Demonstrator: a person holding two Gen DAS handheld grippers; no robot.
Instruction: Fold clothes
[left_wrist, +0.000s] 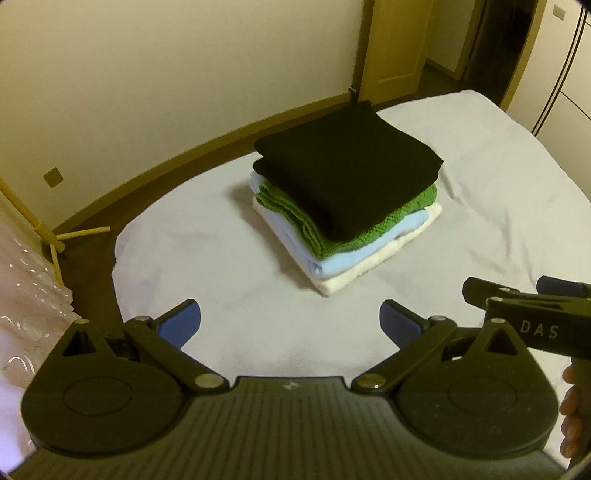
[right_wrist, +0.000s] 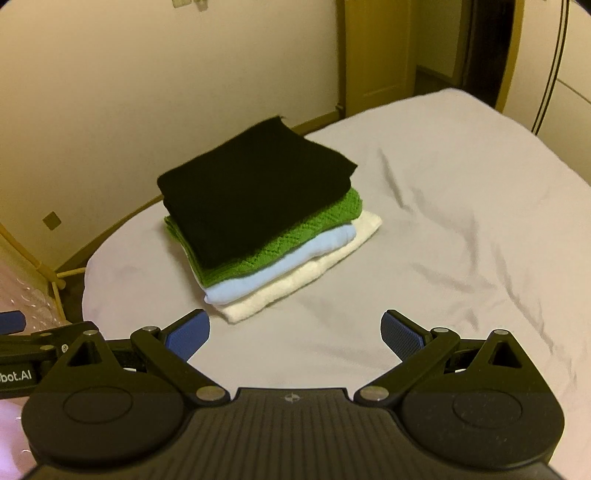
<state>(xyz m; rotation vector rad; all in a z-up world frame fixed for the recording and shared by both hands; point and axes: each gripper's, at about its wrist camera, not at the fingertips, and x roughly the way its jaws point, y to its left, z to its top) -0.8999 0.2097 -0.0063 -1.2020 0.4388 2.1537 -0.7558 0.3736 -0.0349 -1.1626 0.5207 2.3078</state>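
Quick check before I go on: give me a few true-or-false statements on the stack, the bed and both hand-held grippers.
1. The black garment lies on top of the stack. True.
2. The white garment lies directly under the black one. False: the green knit does; the white one is at the bottom, under the light blue garment.
3. The left hand-held gripper is open and holds nothing. True.
4. The right hand-held gripper is shut on the green knit. False: it is open, clear of the stack.
5. An unfolded garment lies on the sheet beside the stack. False: only the wrinkled sheet shows there.
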